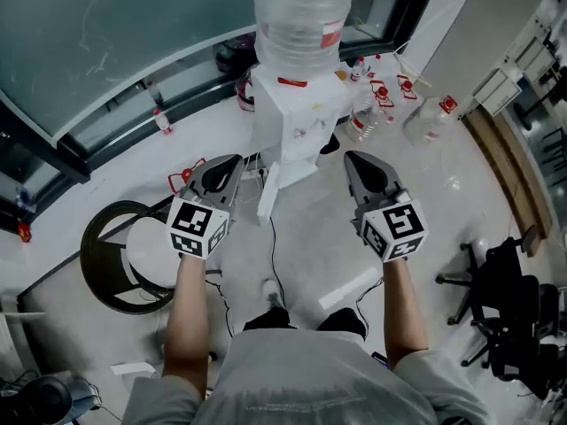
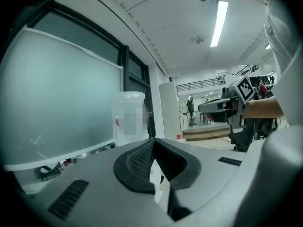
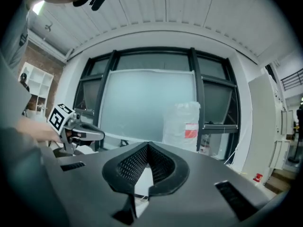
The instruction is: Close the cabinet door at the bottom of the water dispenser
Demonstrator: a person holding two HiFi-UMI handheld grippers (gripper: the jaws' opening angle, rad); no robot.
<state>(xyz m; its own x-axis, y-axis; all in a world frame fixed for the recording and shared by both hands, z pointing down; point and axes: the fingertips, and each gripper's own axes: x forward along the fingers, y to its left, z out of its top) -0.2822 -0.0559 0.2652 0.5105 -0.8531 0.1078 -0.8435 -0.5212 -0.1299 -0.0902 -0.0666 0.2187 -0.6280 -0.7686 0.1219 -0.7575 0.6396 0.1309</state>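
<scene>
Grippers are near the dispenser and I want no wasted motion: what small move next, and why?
Probably swing the left gripper rightward against the white cabinet door, which juts open toward you from the white water dispenser; its shut fingers are empty, beside the door.

White water dispenser (image 1: 292, 118), clear bottle (image 1: 301, 7) with red label (image 1: 330, 35), black-and-white square-patterned marker cubes (image 1: 199, 228)

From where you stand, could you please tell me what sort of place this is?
Probably an office or lab: a water dispenser, a black office chair and a large glass wall behind it.
</scene>
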